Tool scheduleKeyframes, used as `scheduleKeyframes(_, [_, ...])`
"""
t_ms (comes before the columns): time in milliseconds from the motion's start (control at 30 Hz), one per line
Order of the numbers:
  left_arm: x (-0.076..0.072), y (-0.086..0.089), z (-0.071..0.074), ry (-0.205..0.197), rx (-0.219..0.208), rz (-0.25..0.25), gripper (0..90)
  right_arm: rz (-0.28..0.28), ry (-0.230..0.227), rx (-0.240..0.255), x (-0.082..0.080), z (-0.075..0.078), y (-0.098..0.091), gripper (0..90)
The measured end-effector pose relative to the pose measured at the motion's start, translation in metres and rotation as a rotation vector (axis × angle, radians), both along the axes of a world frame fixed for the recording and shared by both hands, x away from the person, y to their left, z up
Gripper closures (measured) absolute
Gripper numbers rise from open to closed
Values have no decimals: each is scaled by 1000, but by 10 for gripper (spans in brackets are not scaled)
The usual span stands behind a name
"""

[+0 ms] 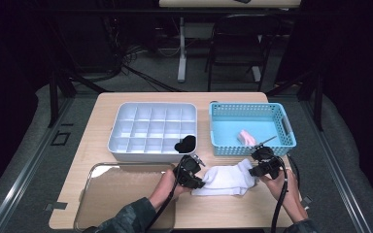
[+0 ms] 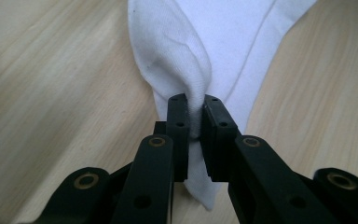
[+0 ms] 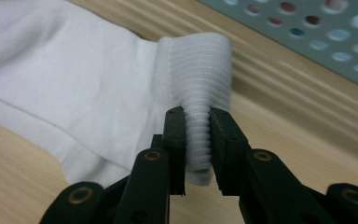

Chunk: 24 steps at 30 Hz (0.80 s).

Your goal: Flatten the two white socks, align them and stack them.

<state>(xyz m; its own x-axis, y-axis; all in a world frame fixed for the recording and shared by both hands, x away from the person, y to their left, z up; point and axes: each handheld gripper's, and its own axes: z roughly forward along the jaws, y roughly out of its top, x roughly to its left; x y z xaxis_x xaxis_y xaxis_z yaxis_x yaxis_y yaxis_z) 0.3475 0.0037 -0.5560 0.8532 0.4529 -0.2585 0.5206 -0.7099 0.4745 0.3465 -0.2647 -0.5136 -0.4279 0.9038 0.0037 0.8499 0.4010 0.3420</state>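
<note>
A white sock (image 1: 226,178) lies across the wooden table (image 1: 97,145) near its front edge, between my two hands. My left gripper (image 1: 197,183) is shut on the sock's left end; in the left gripper view the black jaws pinch a raised fold of the sock (image 2: 186,60) at the left gripper's tips (image 2: 194,119). My right gripper (image 1: 255,170) is shut on the sock's right end. The right gripper view shows its tips (image 3: 196,135) squeezing the ribbed cuff (image 3: 200,70), which stands up in a loop above the jaws.
A grey compartment tray (image 1: 150,128) holds a black rolled item (image 1: 185,144) in its front right cell. A blue perforated basket (image 1: 250,127) at the right holds a pink item (image 1: 246,138). A clear lid or tray (image 1: 116,194) lies at the front left.
</note>
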Motion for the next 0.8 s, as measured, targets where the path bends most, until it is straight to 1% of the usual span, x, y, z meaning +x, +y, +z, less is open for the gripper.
scheduleKeyframes(33, [-1,-2,0,-3,-4,-5,823,-5,-17,-5,-2,2,0,773])
scheduleKeyframes(67, [-2,-3,-1,3,-8,-9,824,-3,-26,-16,-4,6,1,773])
scheduleKeyframes(133, [-3,-4,-2,8,-18,-15,823,3,-55,-22,-7,11,4,773])
scheduleKeyframes(167, [-3,-5,-1,5,-9,-13,824,15,-67,-29,-9,12,6,774])
scheduleKeyframes(200, [-2,-5,-1,10,-9,-13,824,28,-67,1,-10,13,7,774])
scheduleKeyframes(233, [-2,-4,-1,21,-21,-17,823,38,-54,37,-10,12,10,774])
scheduleKeyframes(267, [-1,-4,-1,24,-18,-18,823,52,-38,64,-9,10,12,774])
scheduleKeyframes(300, [0,-3,-1,29,-17,-21,823,57,-15,105,-9,6,15,774])
scheduleKeyframes(333, [0,-3,-1,32,-13,-22,823,73,16,101,-7,2,17,774])
scheduleKeyframes(367, [1,-2,-1,35,-10,-26,823,85,31,84,-6,-1,19,774])
scheduleKeyframes(400, [1,-1,-1,41,-13,-28,823,91,47,81,-4,-4,20,773])
scheduleKeyframes(433, [2,0,-1,42,-5,-31,823,81,53,95,-4,-6,21,773])
scheduleKeyframes(500, [3,1,-1,41,-6,-32,826,74,58,88,-2,-8,21,772])
scheduleKeyframes(533, [2,1,-1,38,-7,-25,829,69,62,93,0,-8,19,772])
scheduleKeyframes(567, [2,1,0,27,8,-24,831,50,58,90,0,-9,17,771])
scheduleKeyframes(633, [3,2,0,44,-12,-38,832,34,57,73,3,-9,10,771])
scheduleKeyframes(667, [2,2,1,18,17,-24,832,19,57,83,4,-10,6,770])
scheduleKeyframes(700, [2,2,1,15,21,-23,832,4,49,71,4,-9,3,770])
scheduleKeyframes(733, [3,3,1,16,12,-23,832,-6,34,64,5,-9,0,770])
scheduleKeyframes(800, [3,3,1,19,13,-21,832,-27,34,57,5,-9,-4,770])
